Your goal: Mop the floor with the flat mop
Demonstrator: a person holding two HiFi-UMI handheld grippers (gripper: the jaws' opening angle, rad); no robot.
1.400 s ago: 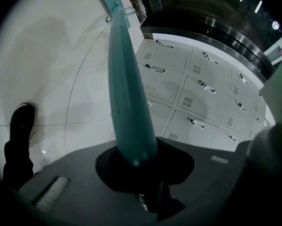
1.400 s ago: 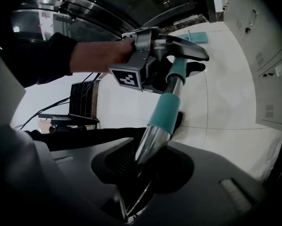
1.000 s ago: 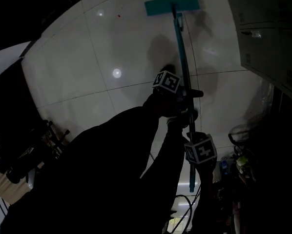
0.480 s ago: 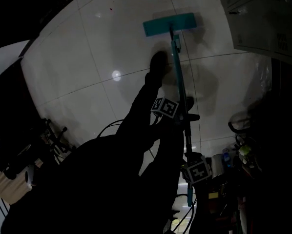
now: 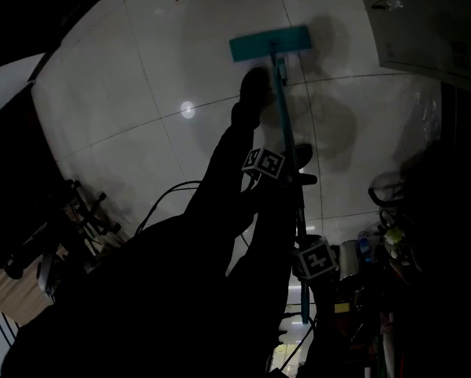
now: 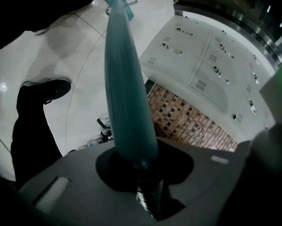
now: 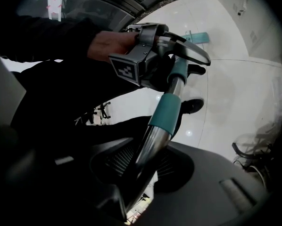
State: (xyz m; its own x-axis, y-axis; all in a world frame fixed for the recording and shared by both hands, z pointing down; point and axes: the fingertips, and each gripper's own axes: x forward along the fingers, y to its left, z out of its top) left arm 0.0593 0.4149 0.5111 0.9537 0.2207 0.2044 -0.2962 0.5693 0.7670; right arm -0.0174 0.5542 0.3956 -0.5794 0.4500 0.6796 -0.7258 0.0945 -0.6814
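Flat mop (image 5: 270, 43) sits at 12 o'clock on the floor (image 5: 141, 93), its pole (image 5: 283, 109) clamped by left gripper (image 5: 297, 178) and right gripper (image 5: 306, 249). Keep it pressed flat, strokes overlapping.

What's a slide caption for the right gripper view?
Right gripper clamps the flat mop handle, left gripper ahead; teal mop head on white tiled floor.
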